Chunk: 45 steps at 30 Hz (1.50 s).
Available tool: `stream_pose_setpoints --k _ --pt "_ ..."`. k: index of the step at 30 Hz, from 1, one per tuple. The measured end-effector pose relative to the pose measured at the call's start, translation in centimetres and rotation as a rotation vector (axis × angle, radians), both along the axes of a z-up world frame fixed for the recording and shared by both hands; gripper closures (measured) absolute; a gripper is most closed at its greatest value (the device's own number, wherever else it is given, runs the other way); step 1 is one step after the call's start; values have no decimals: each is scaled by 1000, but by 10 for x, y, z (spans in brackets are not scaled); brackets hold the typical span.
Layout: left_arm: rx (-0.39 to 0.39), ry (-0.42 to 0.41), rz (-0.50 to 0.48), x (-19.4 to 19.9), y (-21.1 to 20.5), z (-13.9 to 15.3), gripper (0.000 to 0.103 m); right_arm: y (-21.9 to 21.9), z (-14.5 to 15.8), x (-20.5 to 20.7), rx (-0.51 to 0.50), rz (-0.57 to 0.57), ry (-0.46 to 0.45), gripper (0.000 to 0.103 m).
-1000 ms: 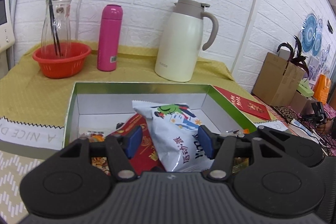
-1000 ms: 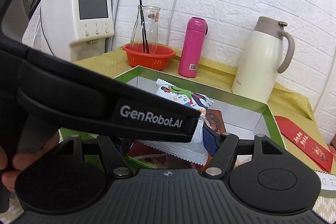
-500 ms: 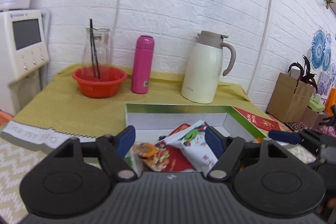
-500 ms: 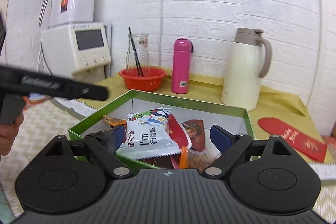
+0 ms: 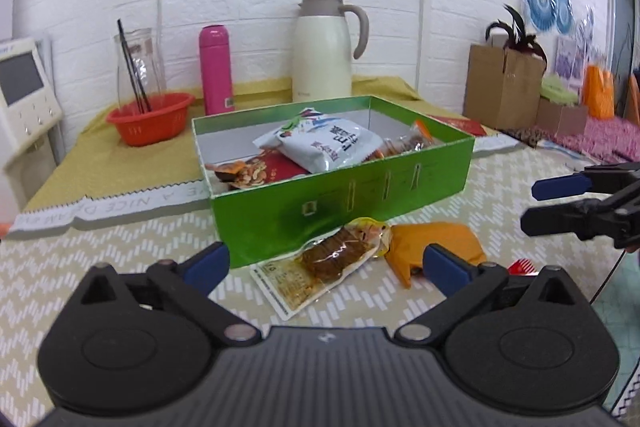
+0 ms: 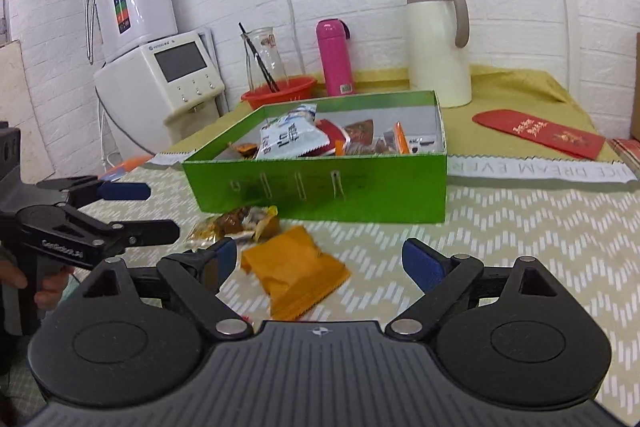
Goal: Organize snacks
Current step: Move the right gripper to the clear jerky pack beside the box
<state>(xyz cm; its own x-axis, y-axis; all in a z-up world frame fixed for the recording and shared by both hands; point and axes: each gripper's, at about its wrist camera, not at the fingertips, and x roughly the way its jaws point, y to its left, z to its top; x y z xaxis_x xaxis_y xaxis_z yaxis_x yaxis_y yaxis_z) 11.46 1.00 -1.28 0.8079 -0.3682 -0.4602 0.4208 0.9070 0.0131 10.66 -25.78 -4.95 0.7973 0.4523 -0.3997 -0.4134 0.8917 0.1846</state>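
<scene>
Both pairs of tongs are spread wide and hold nothing. The left tongs hover over the near edge of the worktop, which is covered by a beige cloth with a white zigzag pattern; the right tongs hang beside them, pointing at the same patch.

A shallow rectangular green cardboard box with a silver lining stands open near the middle of the worktop. Inside it lie a white foil snack bag with blue print, a red packet with nuts pictured on it and several small orange-edged packets toward the box's right end.

Two snacks lie on the cloth just in front of the box's near wall: a clear packet holding a brown dried-meat piece, touching the wall, and a plain orange foil pouch just beside it, nearer the right tongs.

Along the far edge, on a mustard cloth, stand a red plastic bowl with a glass carafe, a pink flask and a cream thermal jug.
</scene>
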Motion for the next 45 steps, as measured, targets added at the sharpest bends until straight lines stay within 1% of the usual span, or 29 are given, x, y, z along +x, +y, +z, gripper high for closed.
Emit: stream_pose_setpoints --k 1,4,7,10,12,14,16,17,23,25,27,28,29,30,31,32,34,36,38,41,45 --pt "-1 -2 -9 0 -2 -1 0 1 -1 -3 -2 11 5 0" --pt "-12 6 -22 6 -5 -4 1 6 -3 -8 -30 34 -15 0" --pt "-24 52 -36 20 -9 -10 1 19 -1 -5 -123 59 -32 0" --pt "-52 92 -23 30 -8 -16 2 29 -2 -5 -179 106 -46 0" --pt "-66 113 -26 34 -6 -19 3 33 -4 -2 -190 144 -34 0" --pt "-65 126 -22 36 -5 -21 4 38 -7 3 -203 176 -3 0" --pt "-61 130 -20 39 -5 -22 5 42 -11 8 -223 190 26 0" --pt "-62 132 -18 40 -5 -22 5 44 -12 8 -229 191 25 0" --pt "-68 174 -26 48 -4 -28 5 53 -8 -1 -294 207 -76 0" --pt "-108 205 -33 49 0 -29 5 57 -4 -3 -310 233 -125 0" --pt "-139 228 -23 51 4 -28 5 67 -2 0 -371 277 -184 0" --pt "-150 240 -8 52 6 -27 5 72 -3 4 -403 289 -196 0" --pt "-160 250 3 53 9 -27 5 76 -4 11 -421 301 -192 7" --pt "-171 259 22 52 14 -26 5 77 -5 20 -409 313 -172 22" --pt "-185 264 39 51 19 -25 5 75 -5 28 -372 321 -145 26" --pt "-193 263 52 49 24 -23 5 71 -6 38 -309 322 -107 27" --pt "-191 257 49 46 29 -21 5 66 -8 57 -194 299 -41 27" --pt "-192 267 39 49 27 -23 5 68 -11 71 -144 276 -6 27" --pt "-183 291 31 54 21 -27 5 76 -14 80 -155 248 11 27" --pt "-149 273 16 53 15 -30 6 84 -15 83 -174 243 4 27" --pt "-177 278 14 55 18 -30 6 81 -12 78 -147 266 -27 28"
